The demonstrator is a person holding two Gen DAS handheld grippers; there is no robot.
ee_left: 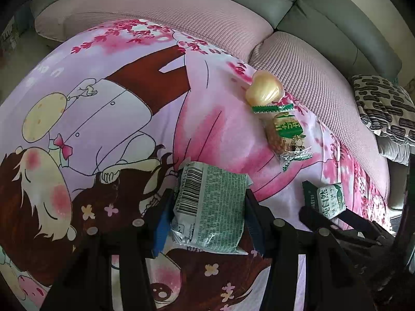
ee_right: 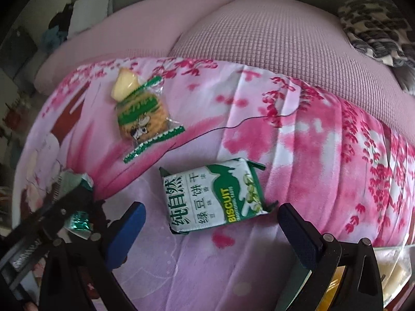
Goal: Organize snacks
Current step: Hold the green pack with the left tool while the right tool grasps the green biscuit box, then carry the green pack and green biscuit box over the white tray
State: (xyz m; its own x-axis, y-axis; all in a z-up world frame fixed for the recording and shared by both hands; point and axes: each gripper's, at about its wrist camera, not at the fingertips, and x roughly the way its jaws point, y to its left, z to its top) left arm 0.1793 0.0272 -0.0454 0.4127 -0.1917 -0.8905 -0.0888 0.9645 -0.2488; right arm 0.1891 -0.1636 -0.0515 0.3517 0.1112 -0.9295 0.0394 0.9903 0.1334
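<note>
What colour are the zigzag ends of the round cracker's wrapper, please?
Green, on the round cracker's wrapper, clearest in the right wrist view.

My left gripper is sitting w/ a green foil snack pack, barcode side up, btwn its pads, over the pink cartoon-print blanket. Just right of it, a green-and-white biscuit pack is lying on the blanket, btwn my right gripper's spread pads. Further back, a clear-wrapped round cracker is lying, w/ a yellow heart-shaped jelly cup touching its far end. Pink ribbed cushions are lying behind the blanket.
</note>
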